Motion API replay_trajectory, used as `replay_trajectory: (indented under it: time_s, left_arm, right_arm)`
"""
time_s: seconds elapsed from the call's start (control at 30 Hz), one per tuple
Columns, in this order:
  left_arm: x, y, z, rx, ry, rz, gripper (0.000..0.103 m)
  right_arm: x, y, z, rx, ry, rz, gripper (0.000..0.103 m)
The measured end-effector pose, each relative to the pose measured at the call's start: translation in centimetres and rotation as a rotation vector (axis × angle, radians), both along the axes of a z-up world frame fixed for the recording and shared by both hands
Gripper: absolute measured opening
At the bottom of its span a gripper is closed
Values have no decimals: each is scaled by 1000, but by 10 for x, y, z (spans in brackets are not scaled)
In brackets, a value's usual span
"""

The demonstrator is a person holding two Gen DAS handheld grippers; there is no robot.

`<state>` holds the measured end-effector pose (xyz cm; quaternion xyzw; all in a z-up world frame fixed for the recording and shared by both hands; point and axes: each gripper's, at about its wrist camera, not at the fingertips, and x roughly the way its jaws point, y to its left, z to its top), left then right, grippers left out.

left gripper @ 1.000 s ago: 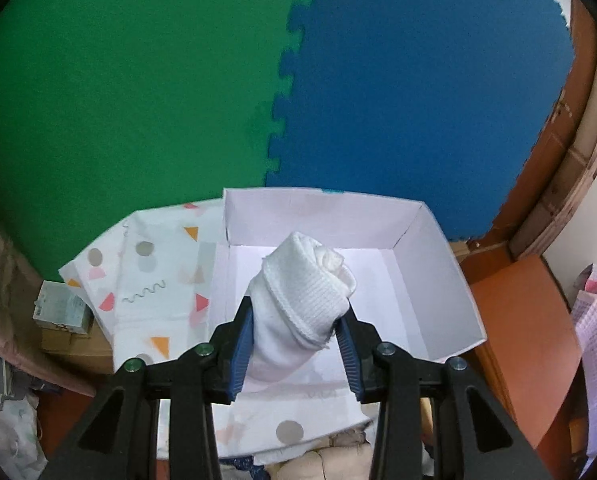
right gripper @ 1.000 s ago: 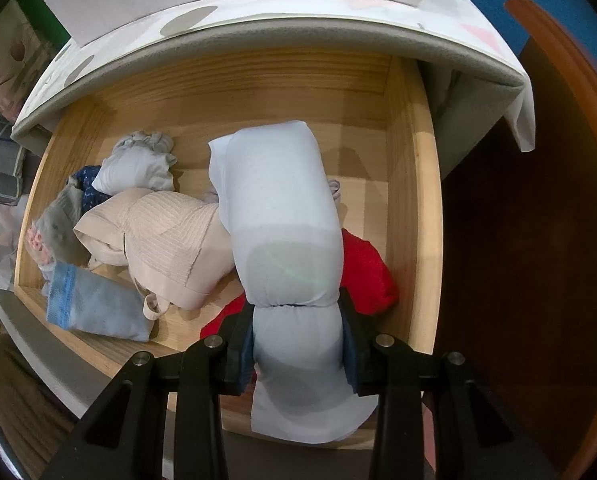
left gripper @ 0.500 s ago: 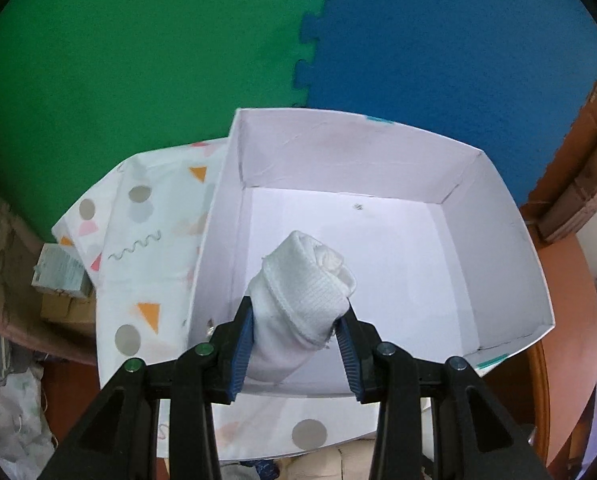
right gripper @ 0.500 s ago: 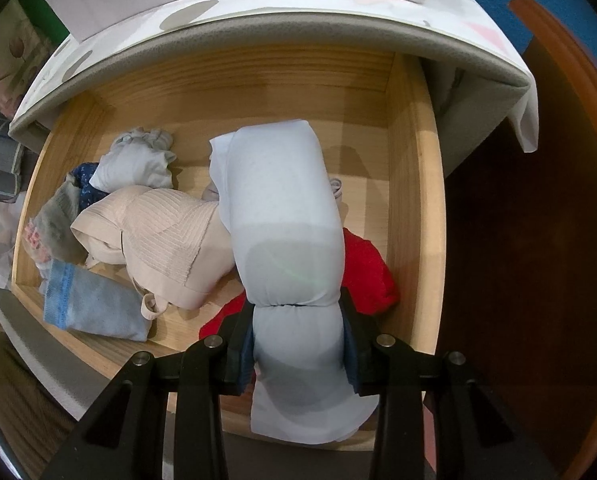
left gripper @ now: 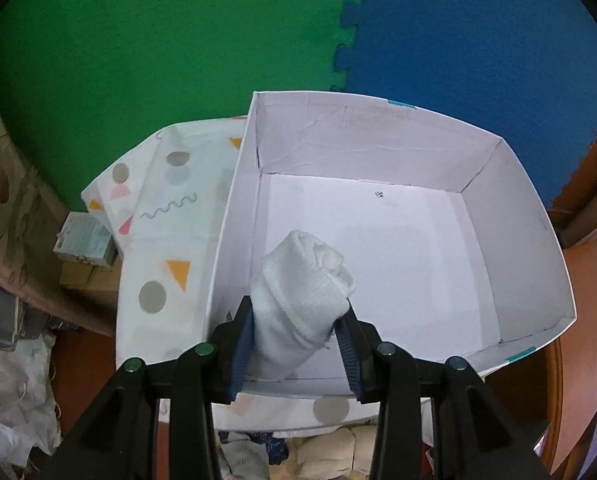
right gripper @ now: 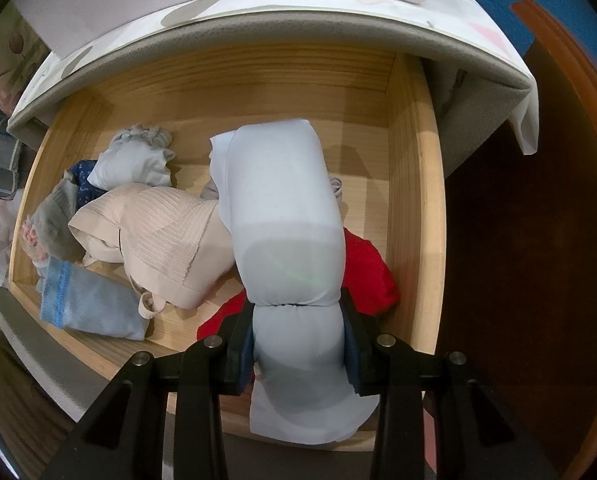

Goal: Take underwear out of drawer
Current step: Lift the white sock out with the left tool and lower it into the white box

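Observation:
My left gripper (left gripper: 296, 344) is shut on a rolled white garment (left gripper: 302, 284), held over the near left part of an open white cardboard box (left gripper: 378, 136). The box's floor shows nothing lying on it. In the right wrist view, my right gripper (right gripper: 298, 344) is shut on a pale blue rolled garment (right gripper: 282, 216) above an open wooden drawer (right gripper: 414, 200). In the drawer lie a beige ribbed piece (right gripper: 154, 240), a red piece (right gripper: 366, 268), a light blue roll (right gripper: 94, 304), a whitish roll (right gripper: 138, 160) and darker items at the left.
The white box stands on a cloth with coloured shapes (left gripper: 166, 240) over the cabinet top. Green (left gripper: 158, 40) and blue (left gripper: 478, 32) foam mats cover the floor beyond. A small carton (left gripper: 84, 240) sits to the left, brown wooden furniture (right gripper: 538, 240) to the right.
The left gripper with the white roll has sunk toward the box and tipped further down; the box looks larger and nearer. The right gripper and its blue roll have stayed still.

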<state>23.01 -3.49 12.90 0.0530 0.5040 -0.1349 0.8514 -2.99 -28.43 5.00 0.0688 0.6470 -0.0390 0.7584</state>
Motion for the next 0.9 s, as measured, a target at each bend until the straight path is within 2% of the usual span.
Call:
replay_trajectory:
  time_s: [0.47,0.9]
  left_arm:
    - [-18,14,2,34,42,98,40]
    - [-14,9,0,48,23,80,49]
  right_arm:
    - [1,3,-3,-10,0,5,34]
    - [3,4,-2,-18,-8,10,33]
